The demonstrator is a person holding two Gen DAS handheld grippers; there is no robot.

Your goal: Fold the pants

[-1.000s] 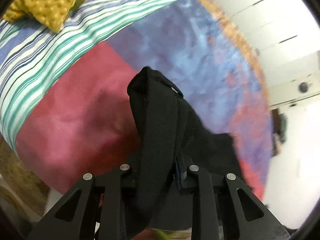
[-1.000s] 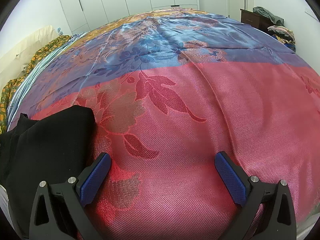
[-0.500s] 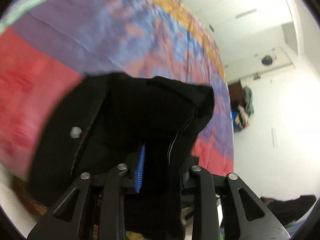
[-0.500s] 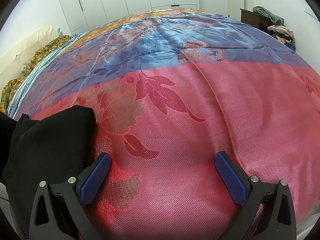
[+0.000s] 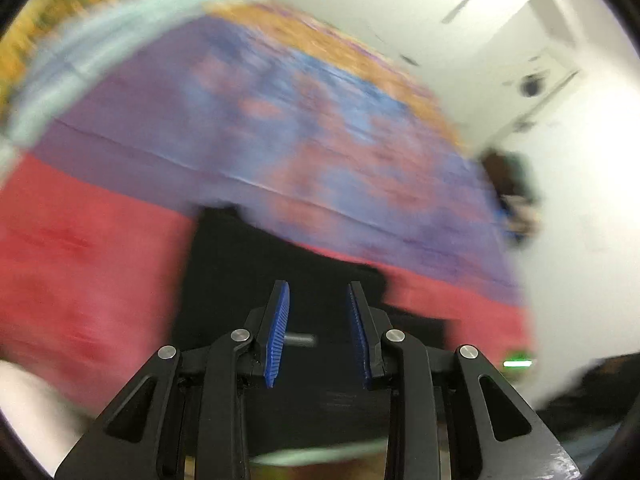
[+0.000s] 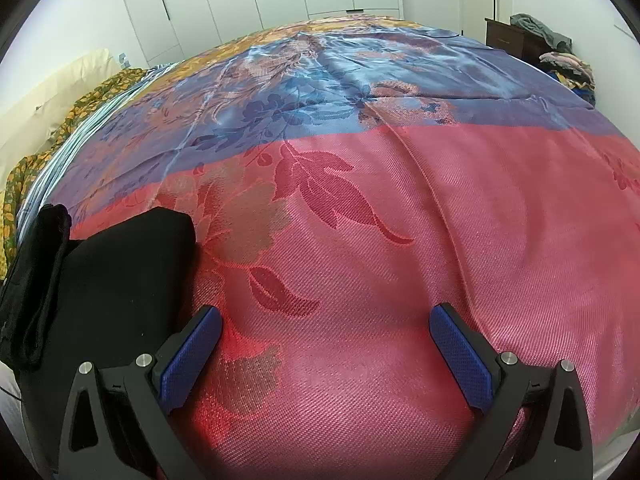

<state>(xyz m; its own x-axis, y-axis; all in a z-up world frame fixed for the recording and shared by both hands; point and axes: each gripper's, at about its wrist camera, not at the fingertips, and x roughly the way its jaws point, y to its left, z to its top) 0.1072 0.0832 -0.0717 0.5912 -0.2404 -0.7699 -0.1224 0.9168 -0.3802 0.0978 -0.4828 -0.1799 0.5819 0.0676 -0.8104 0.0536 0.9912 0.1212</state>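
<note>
Black pants [image 6: 120, 276] lying bundled on the red band of the bedspread [image 6: 400, 240], at the near left corner of that red band as seen from the right wrist, with a thicker rolled edge [image 6: 38, 280] standing up on the bundle's far left side. Left gripper [image 5: 318, 320] hovering just above the pants [image 5: 256, 272], blue pads [image 5: 277, 336] parted with a clear gap and no cloth between them. Heavily smeared left view, so probably mid-swing, though hard to be sure. Right gripper [image 6: 316, 344] spread wide over bare red bedspread just right of the pants, pinching nothing, left pad [image 6: 188, 356] close beside the bundle's edge but apparently not touching it.

Judged step: a fold just laid down and let go, with the bundle compact but lumpy along the rolled edge. Task seemingly late on, not finished. Next move likely calling for a fresh pinch on that raised edge, or a flattening press across the top of the pants, with the right gripper steadying the side nearest it so the stack does not slide on the slick bedspread
</note>
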